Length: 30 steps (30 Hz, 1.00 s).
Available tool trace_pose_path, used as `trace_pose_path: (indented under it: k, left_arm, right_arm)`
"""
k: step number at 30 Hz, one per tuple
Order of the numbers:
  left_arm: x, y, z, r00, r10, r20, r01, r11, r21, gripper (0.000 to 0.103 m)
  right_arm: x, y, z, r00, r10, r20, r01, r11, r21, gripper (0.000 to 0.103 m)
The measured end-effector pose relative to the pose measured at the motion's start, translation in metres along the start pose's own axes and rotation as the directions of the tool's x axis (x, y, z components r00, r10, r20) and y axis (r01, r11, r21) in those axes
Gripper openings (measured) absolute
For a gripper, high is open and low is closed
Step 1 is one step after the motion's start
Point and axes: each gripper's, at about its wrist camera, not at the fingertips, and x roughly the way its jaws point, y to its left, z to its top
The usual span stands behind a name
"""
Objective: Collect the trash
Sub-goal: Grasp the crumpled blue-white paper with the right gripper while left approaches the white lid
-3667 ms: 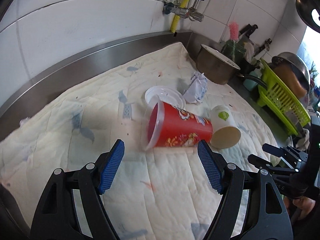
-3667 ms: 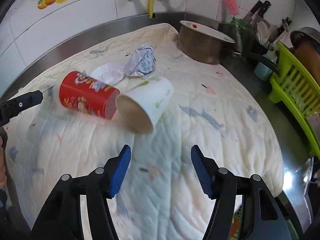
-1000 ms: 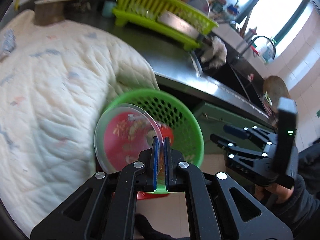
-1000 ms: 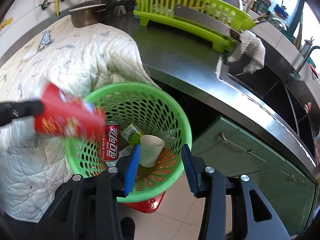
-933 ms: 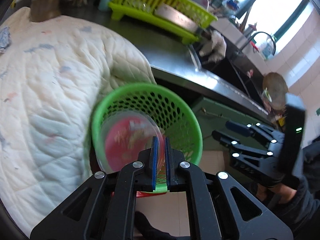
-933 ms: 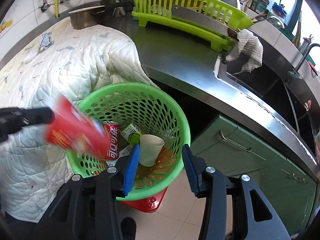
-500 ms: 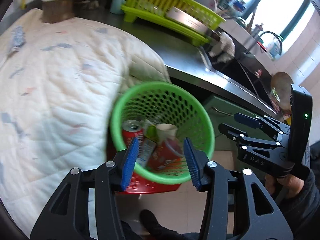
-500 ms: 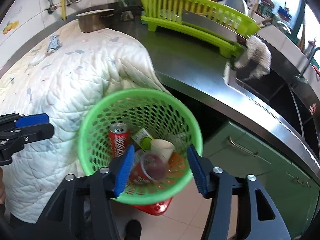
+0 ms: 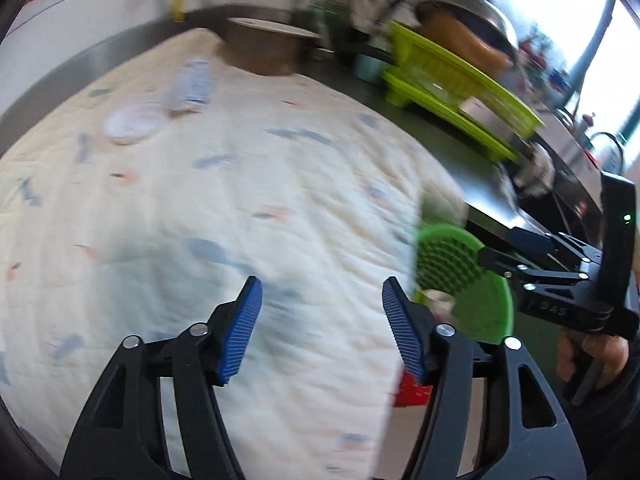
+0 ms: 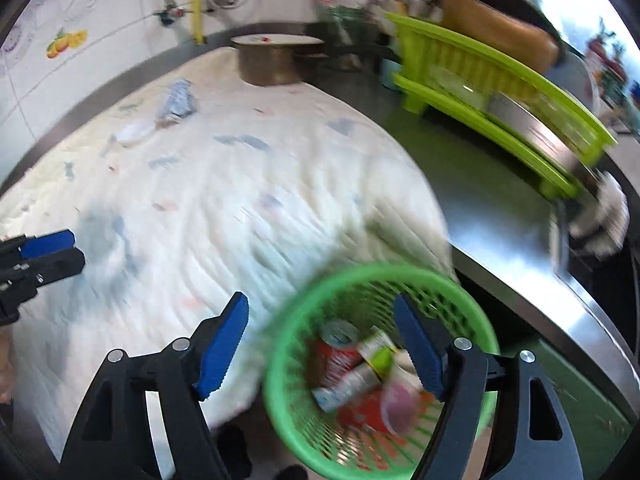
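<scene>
Crumpled blue-white wrapper (image 10: 176,100) and flat white plastic lid (image 10: 134,133), lying far back on quilted cream cloth (image 10: 240,208); judged featherlight, soft, best pinched edgewise; left gripper (image 9: 322,330) and right gripper (image 10: 320,344) both gaping, empty.

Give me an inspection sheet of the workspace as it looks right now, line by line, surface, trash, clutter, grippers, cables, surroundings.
Surface: white quilted cloth covers the steel counter.
Job's things: green basket on the floor at the cloth's edge holds a red can, a red cup and other trash; a crumpled wrapper and a white lid lie on the cloth.
Clutter: metal pot, lime dish rack with cookware.
Grippers: left gripper open, empty; right gripper open, empty.
Cables: nothing seen; a yellow hose on the wall.
Surroundings: tiled wall, bright window; both views blurred.
</scene>
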Motion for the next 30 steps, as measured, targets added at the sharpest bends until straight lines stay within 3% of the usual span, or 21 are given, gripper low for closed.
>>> trace_pose_path:
  k: [8,14,24,30]
  left_arm:
    - [-0.019,0.097,0.029,0.988,0.151,0.034,-0.145,0.98,-0.134,0.068]
    - [-0.036,0.158,0.05,0.967,0.249,0.056,-0.234,0.954,-0.189,0.07]
    - [-0.03,0.205,0.078,0.95,0.302,0.074,-0.283,0.939,-0.197,0.076]
    - [-0.013,0.212,0.089,0.952,0.3,0.061,-0.285,0.942,-0.175,0.089]
  right_arm:
    - [0.038,0.064,0.082,0.987,0.163,0.002,-0.163,0.987,0.017,0.078]
    - [0.07,0.113,0.142,0.975,0.221,-0.007,-0.221,0.975,0.013,0.078]
    - [0.133,0.172,0.225,0.956,0.289,-0.043,-0.286,0.955,0.073,0.078]
    - [0.18,0.183,0.257,0.945,0.318,-0.082,-0.302,0.939,0.164,0.078]
